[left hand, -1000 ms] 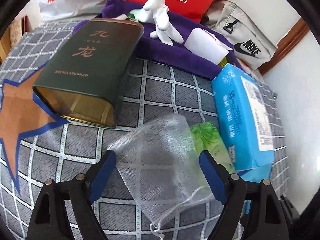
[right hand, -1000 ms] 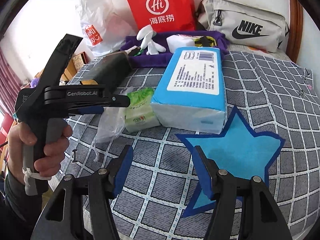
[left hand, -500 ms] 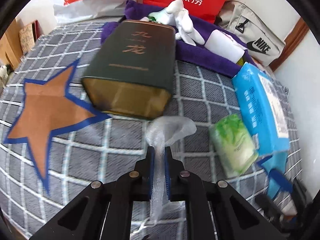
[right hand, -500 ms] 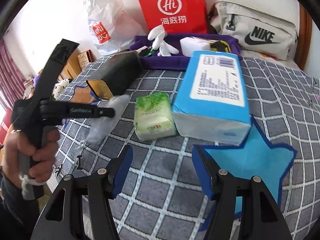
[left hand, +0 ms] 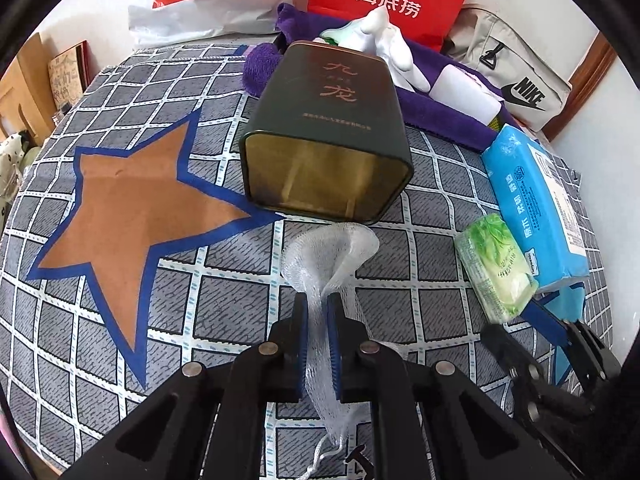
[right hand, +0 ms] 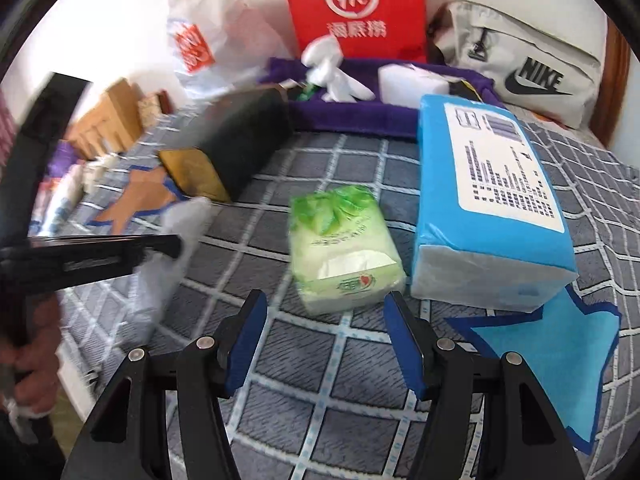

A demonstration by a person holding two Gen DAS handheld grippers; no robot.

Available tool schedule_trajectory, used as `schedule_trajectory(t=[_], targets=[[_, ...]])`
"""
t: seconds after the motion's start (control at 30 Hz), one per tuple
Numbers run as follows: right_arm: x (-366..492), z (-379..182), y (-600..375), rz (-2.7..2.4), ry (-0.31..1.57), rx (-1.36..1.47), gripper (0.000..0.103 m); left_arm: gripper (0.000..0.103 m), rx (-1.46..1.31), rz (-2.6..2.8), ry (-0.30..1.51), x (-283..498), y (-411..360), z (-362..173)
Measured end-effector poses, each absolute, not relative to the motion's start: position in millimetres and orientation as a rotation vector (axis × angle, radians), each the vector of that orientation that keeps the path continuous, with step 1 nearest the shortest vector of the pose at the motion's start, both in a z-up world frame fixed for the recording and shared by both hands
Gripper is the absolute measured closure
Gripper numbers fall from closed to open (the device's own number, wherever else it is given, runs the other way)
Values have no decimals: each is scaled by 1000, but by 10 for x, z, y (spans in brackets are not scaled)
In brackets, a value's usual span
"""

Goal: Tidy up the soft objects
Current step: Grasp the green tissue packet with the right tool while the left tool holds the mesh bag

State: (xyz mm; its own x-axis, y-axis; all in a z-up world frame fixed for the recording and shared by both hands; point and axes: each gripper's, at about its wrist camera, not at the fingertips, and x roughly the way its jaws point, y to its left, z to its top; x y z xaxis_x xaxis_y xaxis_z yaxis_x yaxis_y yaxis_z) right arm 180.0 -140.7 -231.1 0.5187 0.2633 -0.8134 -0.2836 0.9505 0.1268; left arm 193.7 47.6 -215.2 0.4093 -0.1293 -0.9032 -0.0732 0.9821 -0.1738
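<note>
The left tongs (left hand: 317, 320) are clamped tight on a sheer white mesh drawstring pouch (left hand: 328, 256), pinching it near its middle so the gathered net fans out ahead of the pads while the cord end trails back beneath them. Straight ahead of that fan, almost touching it, lies the dark green rectangular tin (left hand: 328, 136) on its side, its open gold-lined mouth facing the tongs and its long axis running away from them toward the purple towel (left hand: 432, 112); the pouch therefore points nearly into the opening, which looks like the likely destination. The right tongs (right hand: 326, 340) stand apart with nothing between the pads, having just been narrowing, and they point at the small green-and-white wrapped tissue pack (right hand: 344, 248), which rests on the grey checked bedspread (right hand: 344, 400) just ahead of the blue pads and a little to the left of the big blue plastic-wrapped tissue pack (right hand: 484, 200). The green pack's long axis runs roughly away from the right tongs, so its narrow width lies across the gap, a fit that seems workable. Of the two hands the right is plainly nearer this pack, while the left, seen blurred at that view's left edge, is busy with the pouch.
</note>
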Motion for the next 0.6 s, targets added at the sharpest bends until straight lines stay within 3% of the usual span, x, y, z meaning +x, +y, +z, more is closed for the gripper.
schedule_trajectory(t=[0.03,0.07,0.13,0.2,0.47,0.6], targets=[[1815,-2328,-1394,316,976,-27,65,93,-199,-40,1149,1939,475,-2154],[1825,-2333,-1390,311,976,-28,71,92,-202,-45,1147,1948,473,-2156],[1821,-2319,-1380,324,974,-22,92,92,-216,-57,1145,1947,496,-2160],[1800,-2301,-1362,353,979,-16,97,92,-236,-72,1145,1946,532,-2163],[1699,-2137,-1259,403,921,-98,96,92,-264,-63,1144,1905,694,-2153],[1835,-2107,-1199,374,872,-153,64,92,-263,-70,1144,1903,690,-2159]])
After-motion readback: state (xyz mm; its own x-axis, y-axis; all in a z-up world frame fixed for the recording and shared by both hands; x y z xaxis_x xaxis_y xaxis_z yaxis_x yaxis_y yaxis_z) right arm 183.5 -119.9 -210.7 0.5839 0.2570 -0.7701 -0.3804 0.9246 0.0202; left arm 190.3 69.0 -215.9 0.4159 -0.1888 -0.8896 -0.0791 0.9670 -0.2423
